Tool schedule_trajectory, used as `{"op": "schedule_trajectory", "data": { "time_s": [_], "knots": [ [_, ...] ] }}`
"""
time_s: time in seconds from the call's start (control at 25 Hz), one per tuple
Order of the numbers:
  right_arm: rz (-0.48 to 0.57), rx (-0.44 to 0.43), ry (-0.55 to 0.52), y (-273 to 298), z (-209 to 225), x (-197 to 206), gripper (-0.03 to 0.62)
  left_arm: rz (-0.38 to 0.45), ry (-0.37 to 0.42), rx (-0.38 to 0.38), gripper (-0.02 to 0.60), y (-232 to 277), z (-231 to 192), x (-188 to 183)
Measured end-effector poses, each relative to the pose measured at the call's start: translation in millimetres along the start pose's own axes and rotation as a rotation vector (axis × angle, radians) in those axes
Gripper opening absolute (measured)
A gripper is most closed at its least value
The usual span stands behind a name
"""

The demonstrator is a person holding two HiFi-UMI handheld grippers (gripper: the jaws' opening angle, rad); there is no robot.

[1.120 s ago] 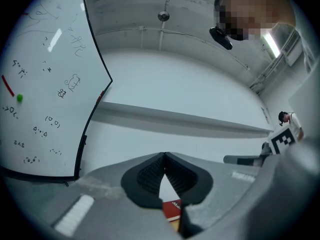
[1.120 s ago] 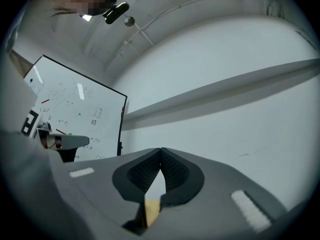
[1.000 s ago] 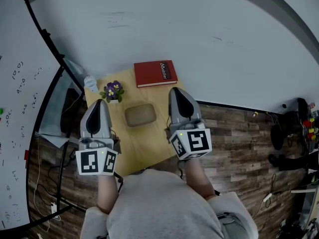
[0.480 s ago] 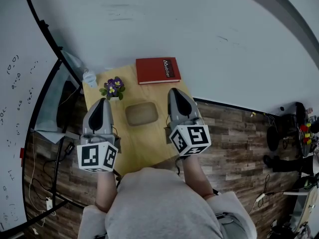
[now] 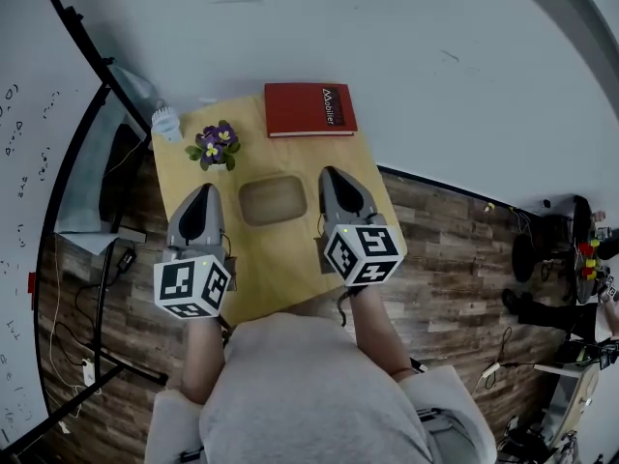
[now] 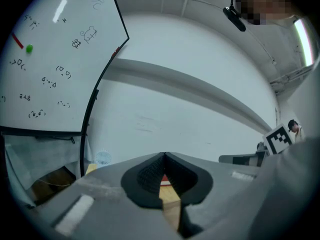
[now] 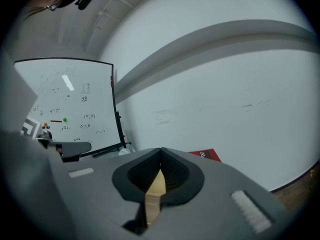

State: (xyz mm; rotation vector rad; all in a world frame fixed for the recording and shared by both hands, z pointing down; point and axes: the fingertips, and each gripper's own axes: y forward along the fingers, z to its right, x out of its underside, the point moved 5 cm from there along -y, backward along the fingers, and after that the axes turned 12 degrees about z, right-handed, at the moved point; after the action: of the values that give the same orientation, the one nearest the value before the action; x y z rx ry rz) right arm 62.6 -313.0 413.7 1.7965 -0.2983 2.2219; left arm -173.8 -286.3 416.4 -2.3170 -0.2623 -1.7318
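Over the last second we have tipped both tongs downward; their views now take in the table (image 5: 276, 259) and the book (image 5: 308, 110) instead of bare wall; left tongs (image 5: 204, 193) and right tongs (image 5: 332, 175) are closed tip to tip, empty, flanking the dish (image 5: 273, 201) without touching it.

A small wooden table (image 5: 276, 259) stood against a plain white wall (image 5: 406, 27) on a dark plank floor (image 5: 464, 259). A whiteboard (image 5: 24, 114) on a black stand was near its left edge. A strip light (image 6: 302, 39) shone on the ceiling.
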Motion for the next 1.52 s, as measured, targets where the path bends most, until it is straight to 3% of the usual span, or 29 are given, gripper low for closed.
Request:
{"op": "schedule_trajectory", "data": {
  "time_s": [0.56, 0.84, 1.52],
  "knots": [
    [-0.288, 0.015, 0.085, 9, 16, 92, 0.012, -0.231, -0.118, -0.062, 0.006, -3, -19, 81],
    [-0.399, -0.007, 0.127, 13, 19, 120, 0.080, -0.326, -0.156, -0.067, 0.006, 0, -25, 110],
    [-0.555, 0.012, 0.160, 26, 35, 163, 0.189, -0.539, -0.267, -0.053, 0.216, 16, -25, 170]
  ]
}}
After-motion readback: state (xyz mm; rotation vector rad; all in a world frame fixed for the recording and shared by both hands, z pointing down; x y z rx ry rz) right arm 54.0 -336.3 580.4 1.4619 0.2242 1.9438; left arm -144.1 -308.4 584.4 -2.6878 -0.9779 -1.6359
